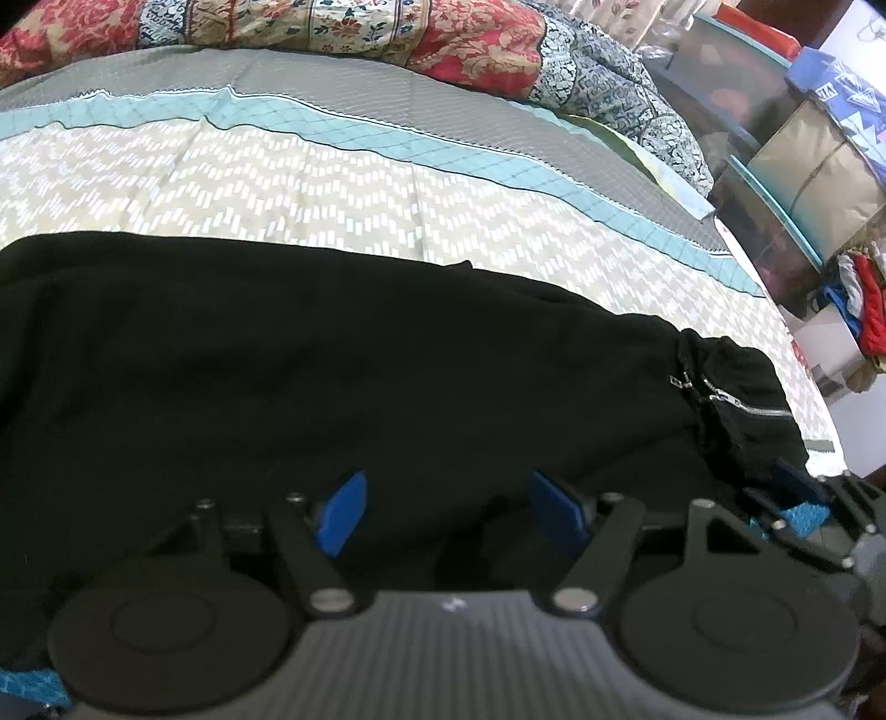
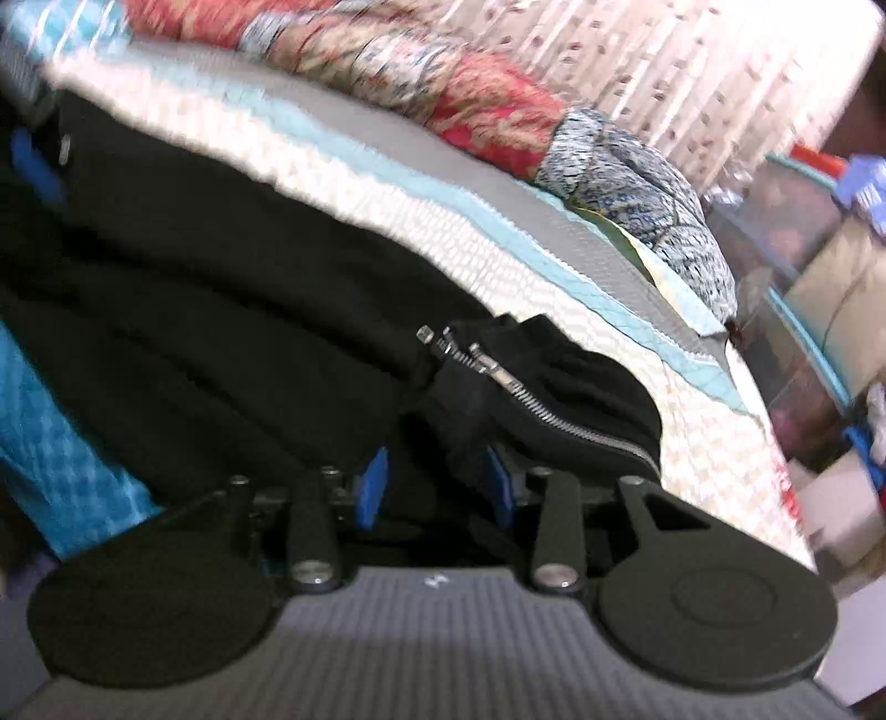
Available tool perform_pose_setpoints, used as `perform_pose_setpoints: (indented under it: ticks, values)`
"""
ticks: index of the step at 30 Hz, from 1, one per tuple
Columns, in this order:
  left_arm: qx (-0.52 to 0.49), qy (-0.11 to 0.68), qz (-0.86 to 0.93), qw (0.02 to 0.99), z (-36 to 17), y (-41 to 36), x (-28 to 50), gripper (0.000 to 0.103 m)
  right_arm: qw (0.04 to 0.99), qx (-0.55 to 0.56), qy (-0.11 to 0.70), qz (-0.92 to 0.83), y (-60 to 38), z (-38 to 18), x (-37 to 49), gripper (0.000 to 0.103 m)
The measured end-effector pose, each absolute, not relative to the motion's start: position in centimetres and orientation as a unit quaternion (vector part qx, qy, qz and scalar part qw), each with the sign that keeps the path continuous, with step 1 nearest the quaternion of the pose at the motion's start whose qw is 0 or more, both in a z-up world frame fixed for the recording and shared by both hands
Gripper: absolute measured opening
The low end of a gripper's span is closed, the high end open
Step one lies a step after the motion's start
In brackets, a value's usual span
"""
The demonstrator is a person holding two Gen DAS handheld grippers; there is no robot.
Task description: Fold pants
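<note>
My left tool [image 1: 448, 512] is spread wide over the black pants [image 1: 332, 354] on the bed [image 1: 332, 183]. My right tool [image 2: 434, 487] is narrower, with the zippered cuff [image 2: 554, 399] between its fingers; I cannot tell if it grips.

I see a bed covered by a bedspread [image 1: 310, 188] with a cream zigzag pattern, crossed by a pale blue band [image 1: 387, 130] and a grey strip beyond it. At the far edge of the bed lies a bunched quilt [image 1: 332, 27] in red floral and blue patchwork. Beyond the quilt, a patterned curtain [image 2: 692, 66] glows with daylight. Right of the bed I make out stacked storage bins [image 1: 775, 166] with teal rims and, below them, a bundle of red, white and blue cloth [image 1: 864, 299].
</note>
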State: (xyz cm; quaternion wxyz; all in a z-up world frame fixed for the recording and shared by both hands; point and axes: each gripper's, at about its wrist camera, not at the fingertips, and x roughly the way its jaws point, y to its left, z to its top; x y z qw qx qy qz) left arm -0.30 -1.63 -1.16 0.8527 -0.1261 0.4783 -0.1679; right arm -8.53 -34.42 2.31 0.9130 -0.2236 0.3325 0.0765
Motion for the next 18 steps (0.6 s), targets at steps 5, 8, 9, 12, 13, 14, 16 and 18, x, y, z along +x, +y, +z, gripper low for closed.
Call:
perform_pose_setpoints:
  ticks: [5, 8, 9, 12, 13, 14, 16, 18]
  values:
    - [-0.12, 0.482, -0.166, 0.852, -1.4, -2.0, -0.2, 0.068, 0.94, -0.109, 0.322, 0.039, -37.0, 3.8, -6.9, 0.04]
    - [-0.111, 0.489, -0.158, 0.85, -1.9, -2.1, -0.1, 0.068, 0.938, -0.043, 0.345, 0.014, -38.7, 2.2, -4.6, 0.038]
    - [-0.107, 0.493, -0.155, 0.85, -2.1, -2.1, -0.1, 0.068, 0.929, -0.027, 0.369, 0.003, -39.3, 1.1, -3.4, 0.038]
    - [-0.112, 0.493, -0.155, 0.849, -1.9, -1.5, -0.4, 0.068, 0.917, -0.027, 0.397, -0.017, -39.4, -1.1, -1.9, 0.036]
    - [-0.116, 0.488, -0.157, 0.85, -1.5, -1.1, -0.7, 0.068, 0.916, -0.029, 0.4, -0.02, -39.1, -0.6, -1.9, 0.036]
    - [-0.121, 0.481, -0.159, 0.854, -1.0, -0.5, -0.9, 0.068, 0.917, -0.029, 0.398, -0.023, -38.8, 0.0, -2.0, 0.036]
    - [-0.13, 0.464, -0.157, 0.862, 0.1, 1.1, -1.6, 0.072, 0.927, -0.019, 0.374, -0.02, -38.3, 1.3, -3.1, 0.037]
    - [-0.142, 0.443, -0.146, 0.873, 1.2, 3.2, -2.6, 0.076, 0.936, -0.006, 0.353, -0.012, -37.6, 2.3, -4.8, 0.038]
